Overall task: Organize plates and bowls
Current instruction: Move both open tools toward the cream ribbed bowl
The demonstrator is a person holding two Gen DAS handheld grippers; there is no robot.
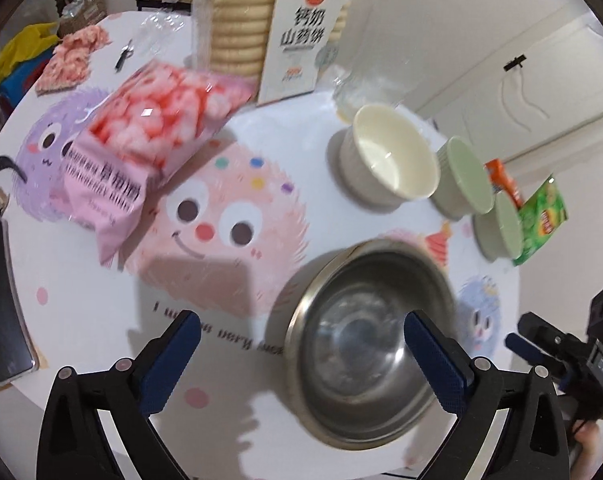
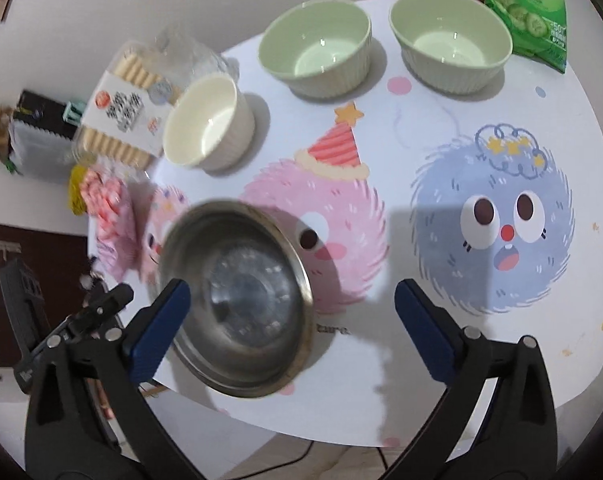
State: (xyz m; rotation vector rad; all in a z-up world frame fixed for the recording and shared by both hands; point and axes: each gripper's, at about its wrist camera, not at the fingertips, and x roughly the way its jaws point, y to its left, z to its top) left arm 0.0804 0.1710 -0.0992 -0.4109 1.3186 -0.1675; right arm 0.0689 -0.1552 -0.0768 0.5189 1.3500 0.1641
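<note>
Both tongs stood spread wide and grasped nothing. The left tongs (image 1: 301, 344) hovered over the near edge of the tabletop (image 1: 101, 296), with the steel bowl (image 1: 365, 340) lying between their blue pads, nearer the right-hand pad, though not visibly touched by either. The right tongs (image 2: 293, 312) hung beside the same steel bowl (image 2: 237, 300), which sat by their left-hand pad; the gap ahead of them held only bare printed cloth. This looked like an approach, the widest bowl probably meant as the base for stacking.

Beyond the left tongs and to their right stood the cream bowl (image 1: 389, 156), and farther right the two green bowls (image 1: 465, 176) (image 1: 501, 224), each upright, empty and apart from its neighbours. From the right tongs these lay straight ahead in a loose row, at the far side of the tabletop.

Snacks crowded the edges: a pink packet (image 1: 141, 148) ahead-left of the left tongs, a biscuit box (image 1: 297, 32) behind it, a green crisp bag (image 2: 529, 8) touching the farthest green bowl. A phone (image 1: 1, 300) lay at the far left. The crisp bag seemed the likeliest thing to catch.
</note>
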